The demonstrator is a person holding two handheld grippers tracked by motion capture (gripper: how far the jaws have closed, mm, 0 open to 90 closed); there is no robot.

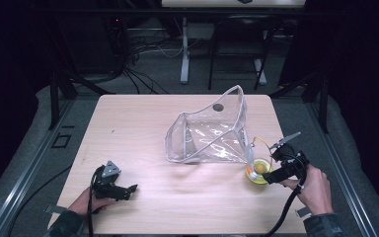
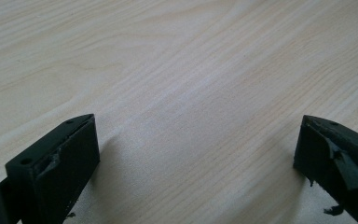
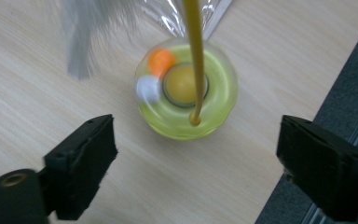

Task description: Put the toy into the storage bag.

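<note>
Right gripper [image 3: 193,154] hovers, jaws spread, over the round yellow-green plastic toy [image 3: 186,88]; left gripper [image 2: 196,154], jaws apart, rests on the pale wooden counter [image 2: 177,70].

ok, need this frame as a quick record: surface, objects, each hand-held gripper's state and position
surface: light wood table
bag: clear plastic bag with pale trim, standing open mid-table, right of centre
toy: small yellow-green round item with orange and white balls and a thin yellow stem, beside the bag's near right corner
left hand-held gripper: open, empty, low over bare wood at the near left
right hand-held gripper: open, empty, jaws either side of the toy, not touching it
contact: none visible
</note>
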